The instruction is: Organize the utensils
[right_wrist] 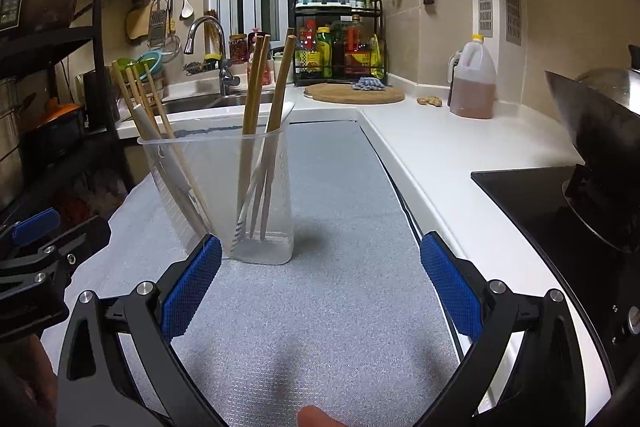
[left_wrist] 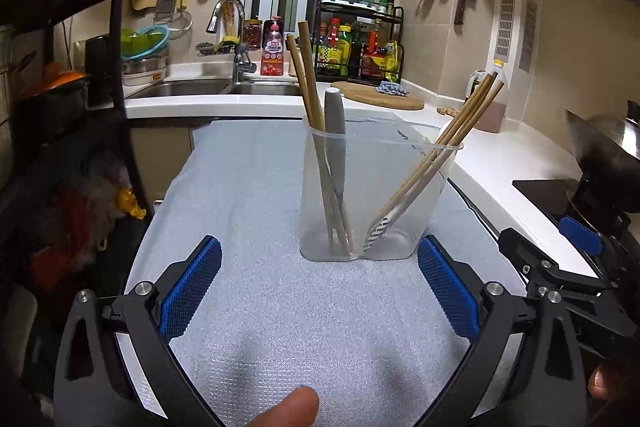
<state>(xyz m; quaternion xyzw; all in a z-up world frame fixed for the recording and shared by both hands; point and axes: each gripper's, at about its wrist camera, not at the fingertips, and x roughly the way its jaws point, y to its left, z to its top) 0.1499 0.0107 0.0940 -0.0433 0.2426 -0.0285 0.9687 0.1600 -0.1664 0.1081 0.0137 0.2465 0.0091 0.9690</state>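
A clear plastic two-part utensil holder [left_wrist: 372,195] stands upright on the grey mat [left_wrist: 280,307]. One side holds wooden chopsticks [left_wrist: 310,83] and a grey-handled utensil [left_wrist: 335,119]; the other side holds more chopsticks [left_wrist: 460,123] and a white striped utensil [left_wrist: 380,229]. My left gripper [left_wrist: 320,291] is open and empty, just in front of the holder. In the right wrist view the holder [right_wrist: 224,195] is ahead to the left, with chopsticks [right_wrist: 272,99] in it. My right gripper [right_wrist: 320,287] is open and empty, to the right of the holder.
A white counter [right_wrist: 460,147] runs along the right with an oil jug [right_wrist: 474,83], a round wooden board [right_wrist: 354,94] and a black stove with a wok [right_wrist: 600,163]. A sink [left_wrist: 208,87], faucet and bottle rack [left_wrist: 360,43] stand behind. A black shelf [left_wrist: 60,67] stands at left.
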